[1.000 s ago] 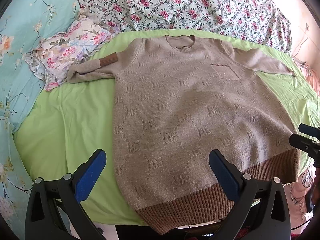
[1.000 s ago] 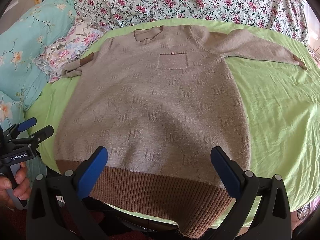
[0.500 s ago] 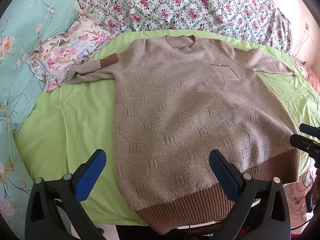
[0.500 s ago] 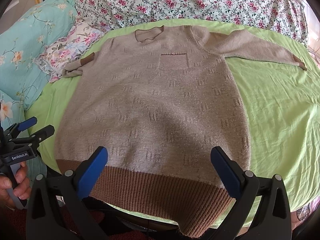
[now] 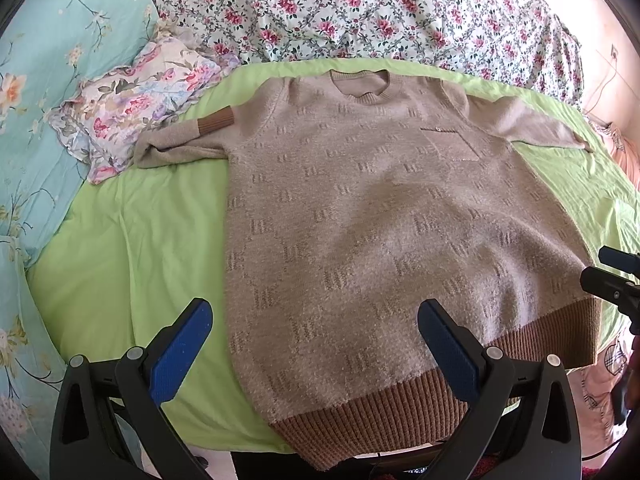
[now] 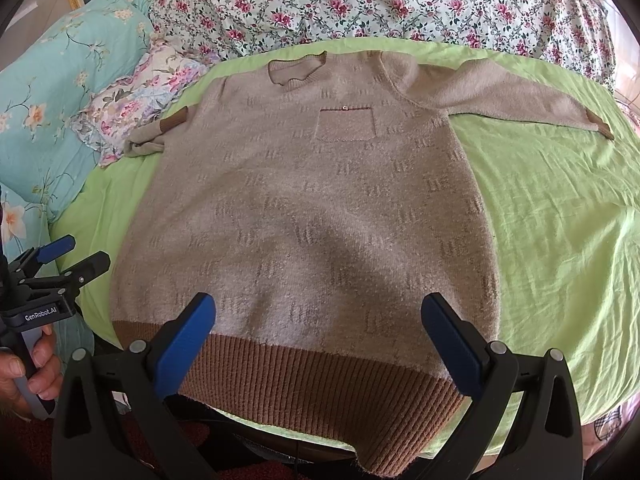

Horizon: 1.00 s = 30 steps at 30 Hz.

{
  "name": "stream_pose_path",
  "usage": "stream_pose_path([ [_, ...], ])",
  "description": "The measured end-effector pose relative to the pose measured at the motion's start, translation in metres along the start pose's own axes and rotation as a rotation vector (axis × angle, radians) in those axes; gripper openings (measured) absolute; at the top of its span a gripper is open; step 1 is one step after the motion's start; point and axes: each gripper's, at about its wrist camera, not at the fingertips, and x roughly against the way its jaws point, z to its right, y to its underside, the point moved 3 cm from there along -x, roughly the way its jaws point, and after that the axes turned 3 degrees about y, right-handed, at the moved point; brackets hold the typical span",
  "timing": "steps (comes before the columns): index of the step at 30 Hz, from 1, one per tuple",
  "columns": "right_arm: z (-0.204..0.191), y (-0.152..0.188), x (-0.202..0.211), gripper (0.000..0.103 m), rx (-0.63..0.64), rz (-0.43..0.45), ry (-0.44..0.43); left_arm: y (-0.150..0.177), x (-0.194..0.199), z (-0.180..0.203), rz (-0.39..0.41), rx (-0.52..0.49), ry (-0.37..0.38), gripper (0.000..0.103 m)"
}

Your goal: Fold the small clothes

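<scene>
The beige sweater fills the frame's centre, flat on the bed. Both the left gripper and right gripper gape empty (nothing pinched); a single-layer grab could bunch the knit.

The left gripper was held with its jaws spread wide, blue pads facing inward. The right gripper matched it, jaws wide apart. A hand, seemingly the left, gripped the left gripper's handle.
</scene>
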Motion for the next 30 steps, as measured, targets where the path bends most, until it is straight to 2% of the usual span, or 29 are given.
stream_pose_path([
  [6, 0.002, -0.002, -0.002, 0.103, -0.015, -0.006, -0.018, -0.004, -0.004, 0.001, 0.031, -0.014, -0.014, 0.103],
  [8, 0.005, -0.004, -0.004, 0.103, -0.031, 0.015, -0.052, -0.005, -0.006, 0.002, 0.03, -0.014, -0.009, 0.103],
  [16, 0.02, -0.015, -0.013, 0.103, -0.07, 0.022, -0.063, -0.016, -0.014, 0.003, 0.04, 0.007, 0.032, 0.103],
  [20, 0.035, -0.023, -0.017, 0.103, -0.094, 0.038, -0.067, -0.027, -0.022, 0.004, 0.037, -0.002, 0.003, 0.103],
  [23, 0.058, -0.035, -0.019, 0.103, -0.114, 0.083, -0.051, -0.037, -0.03, 0.005, 0.039, -0.03, -0.071, 0.103],
  [25, 0.08, -0.045, -0.023, 0.102, -0.144, 0.077, -0.02, -0.048, -0.036, 0.004, 0.044, -0.041, -0.096, 0.103],
  [30, 0.151, -0.079, -0.036, 0.102, -0.243, 0.083, 0.053, -0.079, -0.052, 0.0, 0.058, -0.024, -0.086, 0.103],
])
